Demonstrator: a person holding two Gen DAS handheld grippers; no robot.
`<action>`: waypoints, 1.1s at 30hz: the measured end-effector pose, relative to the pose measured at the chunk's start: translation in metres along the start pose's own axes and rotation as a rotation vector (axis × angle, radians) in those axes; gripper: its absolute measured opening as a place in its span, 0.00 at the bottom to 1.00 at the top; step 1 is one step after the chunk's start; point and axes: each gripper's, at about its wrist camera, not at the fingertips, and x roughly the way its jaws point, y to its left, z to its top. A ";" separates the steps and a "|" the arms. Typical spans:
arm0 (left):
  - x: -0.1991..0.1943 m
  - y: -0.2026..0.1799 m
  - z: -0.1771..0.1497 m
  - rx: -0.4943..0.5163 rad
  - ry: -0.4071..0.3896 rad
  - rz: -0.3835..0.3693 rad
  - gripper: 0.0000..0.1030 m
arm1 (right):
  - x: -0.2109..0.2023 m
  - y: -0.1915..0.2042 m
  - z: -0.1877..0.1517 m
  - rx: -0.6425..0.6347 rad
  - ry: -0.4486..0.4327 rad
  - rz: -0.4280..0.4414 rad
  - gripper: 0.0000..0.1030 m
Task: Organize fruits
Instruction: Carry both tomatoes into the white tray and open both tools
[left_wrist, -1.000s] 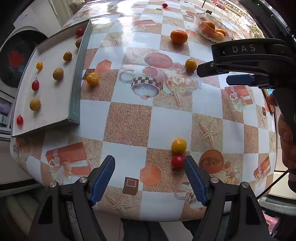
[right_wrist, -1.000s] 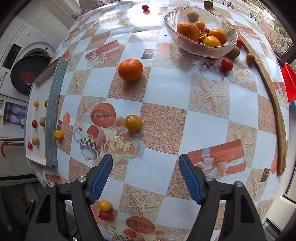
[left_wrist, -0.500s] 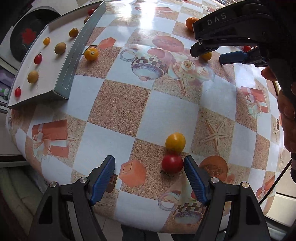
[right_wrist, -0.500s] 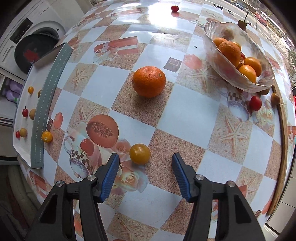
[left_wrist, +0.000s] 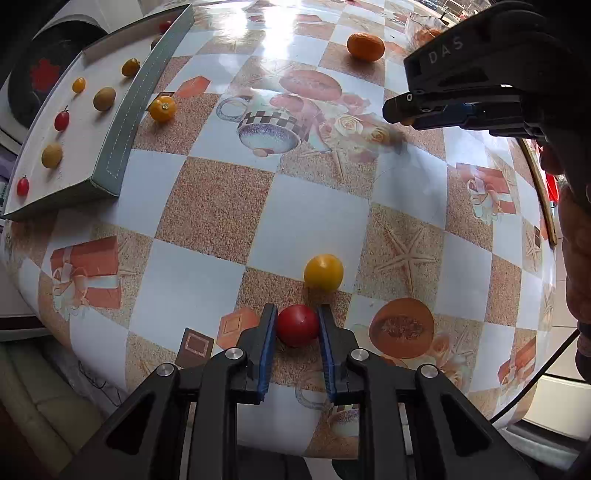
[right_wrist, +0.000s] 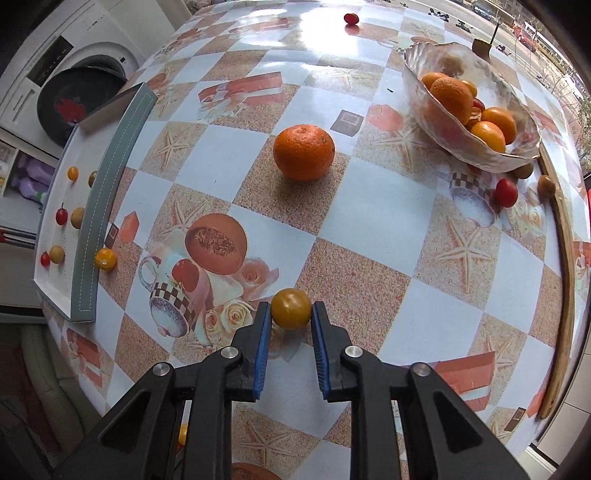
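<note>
The left tool is clamped on a red tomato resting on the bench near its front edge, with a yellow tomato just beyond it. Only the right wrist view shows what the right tool is closed on: an amber tomato farther in on the bench. In the same view a glass bowl of oranges is seen at the far right corner. The grey tray at the left edge is shown more fully by the left view.

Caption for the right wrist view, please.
Right gripper fingers closed on a yellow tomato, orange and fruit bowl beyond.
</note>
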 end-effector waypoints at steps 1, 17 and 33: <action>-0.001 0.003 0.000 -0.012 0.007 -0.022 0.23 | -0.003 -0.003 -0.003 0.010 0.002 0.010 0.23; -0.050 0.027 0.012 0.022 -0.010 -0.066 0.23 | -0.044 -0.024 -0.060 0.101 0.045 0.082 0.23; -0.106 0.034 0.048 0.076 -0.111 -0.001 0.23 | -0.081 -0.013 -0.065 0.069 -0.022 0.078 0.23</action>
